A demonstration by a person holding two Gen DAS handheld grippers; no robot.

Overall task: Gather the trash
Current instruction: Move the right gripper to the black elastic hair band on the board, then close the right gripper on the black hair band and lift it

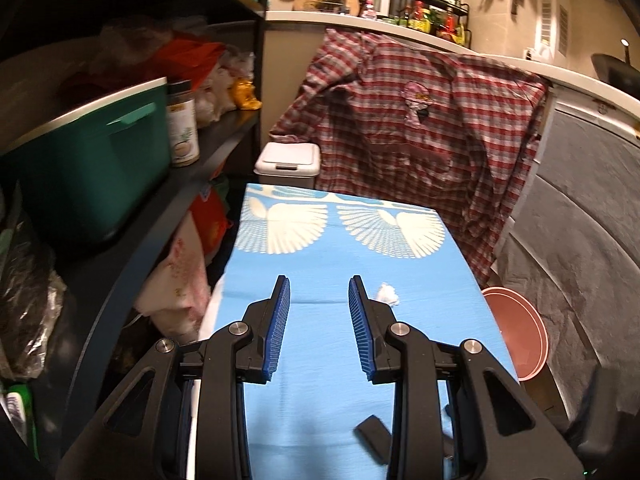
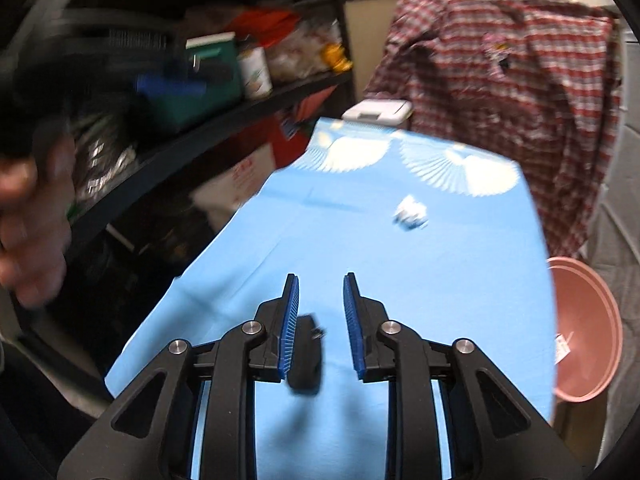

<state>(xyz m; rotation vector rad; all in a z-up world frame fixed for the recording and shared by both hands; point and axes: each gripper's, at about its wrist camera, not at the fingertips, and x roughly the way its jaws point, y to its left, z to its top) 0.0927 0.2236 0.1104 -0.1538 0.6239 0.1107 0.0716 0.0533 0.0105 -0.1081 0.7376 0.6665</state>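
A crumpled white paper scrap (image 1: 387, 293) (image 2: 410, 212) lies on the blue patterned cloth (image 1: 320, 248) (image 2: 400, 280). My left gripper (image 1: 319, 284) hovers over the cloth, open and empty, with the scrap just outside its right finger. My right gripper (image 2: 321, 280) is open too, well short of the scrap. A small black object (image 2: 306, 360) (image 1: 372, 436) lies on the cloth in the gap, close to its left finger; the pads do not press on it. A white lidded bin (image 1: 288, 162) (image 2: 378, 112) stands past the cloth's far end.
Dark shelves (image 1: 216, 136) packed with a green box (image 1: 92, 168), a jar and bags run along the left. A plaid shirt (image 1: 420, 120) hangs at the back. A pink basin (image 1: 520, 336) (image 2: 584, 332) sits low right. A person's hand (image 2: 32, 232) shows blurred at far left.
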